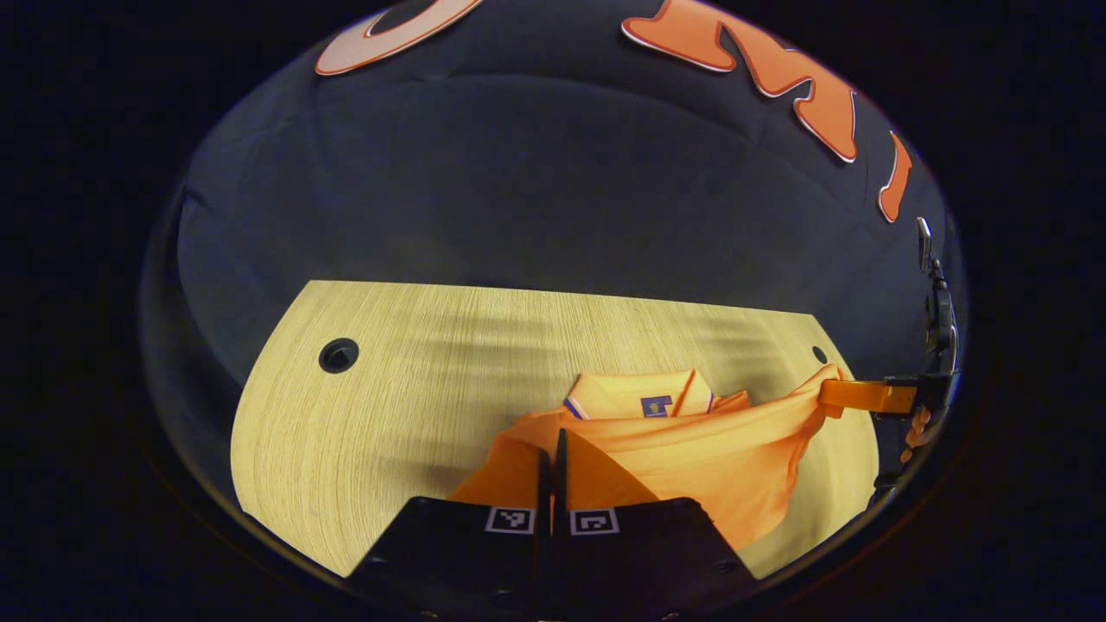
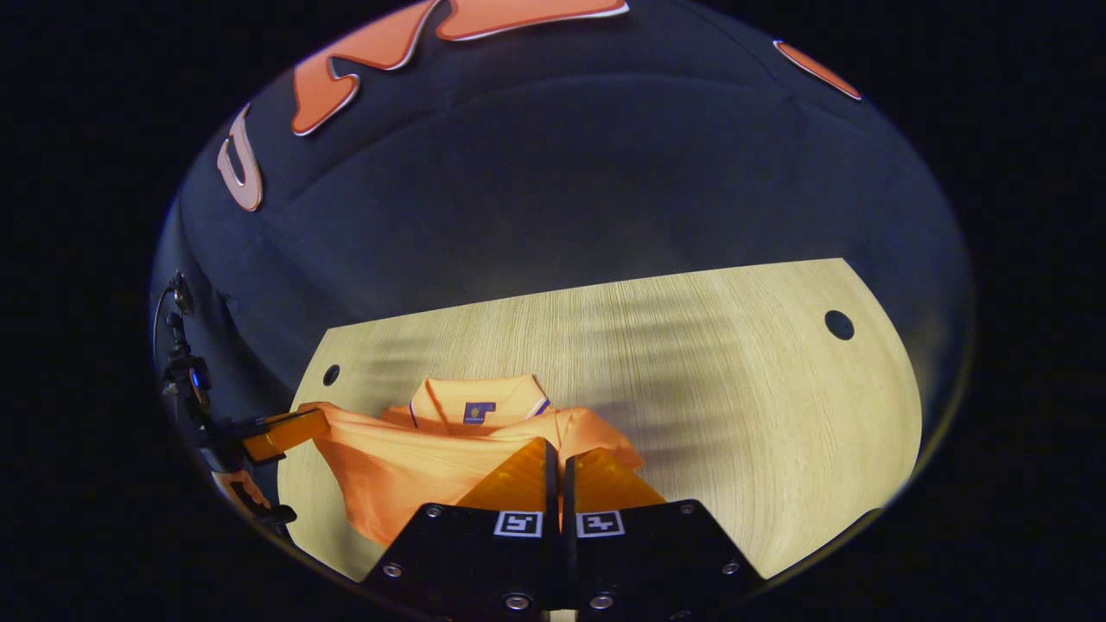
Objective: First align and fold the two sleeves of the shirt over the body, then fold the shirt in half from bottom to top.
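Note:
An orange polo shirt (image 1: 691, 458) lies on the wooden table (image 1: 415, 389), its collar (image 1: 635, 397) at the far side. In the left gripper view my left gripper (image 1: 553, 458) is shut on a raised edge of the shirt. Farther right, the right gripper (image 1: 851, 396) pinches another corner, and the cloth is stretched between the two. The right gripper view has the shirt (image 2: 406, 458) and collar (image 2: 475, 402) ahead. There my right gripper (image 2: 556, 462) is shut on the fabric, and the left gripper (image 2: 294, 429) holds the cloth at the far left.
The table has a round hole (image 1: 338, 355) at the far left and a smaller hole (image 1: 819, 354) at the far right. Black cloth walls close the booth behind the table. A hand (image 1: 916, 432) holds the right gripper.

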### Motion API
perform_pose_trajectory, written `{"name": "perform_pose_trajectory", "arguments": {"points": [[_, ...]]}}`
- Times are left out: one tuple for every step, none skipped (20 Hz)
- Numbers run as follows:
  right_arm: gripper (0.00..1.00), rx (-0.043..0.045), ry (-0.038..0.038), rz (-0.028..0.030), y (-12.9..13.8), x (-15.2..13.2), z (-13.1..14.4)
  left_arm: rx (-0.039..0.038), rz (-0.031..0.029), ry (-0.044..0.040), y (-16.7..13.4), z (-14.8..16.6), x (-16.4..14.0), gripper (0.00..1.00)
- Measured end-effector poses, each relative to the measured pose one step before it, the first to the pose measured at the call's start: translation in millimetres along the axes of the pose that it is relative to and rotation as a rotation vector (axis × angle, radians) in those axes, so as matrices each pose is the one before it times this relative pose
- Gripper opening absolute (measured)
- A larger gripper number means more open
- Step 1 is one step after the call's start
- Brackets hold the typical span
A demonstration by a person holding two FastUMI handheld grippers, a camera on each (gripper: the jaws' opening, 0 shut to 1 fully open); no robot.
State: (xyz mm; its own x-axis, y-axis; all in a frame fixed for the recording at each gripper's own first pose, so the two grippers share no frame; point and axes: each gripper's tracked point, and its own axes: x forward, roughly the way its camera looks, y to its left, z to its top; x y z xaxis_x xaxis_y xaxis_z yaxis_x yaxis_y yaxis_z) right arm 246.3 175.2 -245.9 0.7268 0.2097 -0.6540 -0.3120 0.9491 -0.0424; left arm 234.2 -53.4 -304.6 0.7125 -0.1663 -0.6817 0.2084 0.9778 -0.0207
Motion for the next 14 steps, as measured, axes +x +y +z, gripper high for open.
{"name": "perform_pose_trajectory", "arguments": {"points": [[0.0, 0.00917, 0.01115, -0.01193, -3.43, 7.27, -3.93, -0.00522, 0.00184, 0.02325, 0.65, -6.41, 6.33, 0.0], [0.01, 0.00266, 0.01326, -0.00447, -0.52, 7.78, -3.42, -0.00899, 0.0133, 0.02122, 2.22, -5.51, 7.41, 0.01], [0.02, 0.00026, 0.00673, -0.01147, -1.7, 5.61, -1.03, -0.01827, 0.01143, 0.00918, 1.96, -4.58, 7.58, 0.01], [0.02, -0.00347, -0.00226, -0.02038, -2.45, 5.41, -0.68, -0.02292, 0.00484, 0.00197, 0.59, -2.69, 5.09, 0.01], [0.02, -0.00096, -0.00643, -0.0107, 1.9, 5.84, -1.7, -0.01244, 0.00976, -0.00064, 1.92, -3.15, 2.55, 0.02], [0.05, 0.00266, -0.0048, -0.00381, 1.2, 3.98, 0.49, -0.00043, 0.00317, -0.00321, 1.02, -1.88, 3.48, 0.04], [0.06, 0.00494, -0.00682, -0.00587, -0.08, 2.71, 1.36, 0.01133, 0.01729, -0.00122, 3.79, 2.2, 5.36, 0.06], [0.1, 0.00601, -0.00304, -0.00477, -1.49, 1.44, 1.45, 0.00699, 0.01215, -0.00737, 3.13, 2.83, 2.2, 0.17], [0.12, 0.01108, 0.00224, -0.00288, -0.71, 2.77, -0.63, 0.00731, 0.0098, -0.00797, 0.56, 3.58, 4.79, 0.24], [0.19, 0.01271, 0.00435, 0.00106, -0.82, -0.49, 2.05, 0.00465, 0.00223, -0.0096, -1.61, 0.99, 1.4, 0.41], [0.39, 0.0061, 0.00005, -0.00291, -0.75, 0.8, -1.62, -0.0011, -0.0033, -0.01003, -0.88, 3.45, -2.32, 0.56], [0.59, 0.00004, -0.00528, -0.01206, -3.75, 1.54, 0.7, 0.00295, 0.01781, -0.01174, 2.15, 3.27, -2.75, 0.71], [0.79, -0.00759, -0.00526, -0.01012, -1.86, -1.54, 0.48, 0.00604, 0.02361, -0.01693, 5.49, 5.0, -0.25, 0.85], [0.99, -0.01048, -0.00696, -0.00538, -0.9, -1.65, 2.45, 0.007, 0.01601, -0.01728, 1.66, 5.83, -6.43, 1.0]]}}
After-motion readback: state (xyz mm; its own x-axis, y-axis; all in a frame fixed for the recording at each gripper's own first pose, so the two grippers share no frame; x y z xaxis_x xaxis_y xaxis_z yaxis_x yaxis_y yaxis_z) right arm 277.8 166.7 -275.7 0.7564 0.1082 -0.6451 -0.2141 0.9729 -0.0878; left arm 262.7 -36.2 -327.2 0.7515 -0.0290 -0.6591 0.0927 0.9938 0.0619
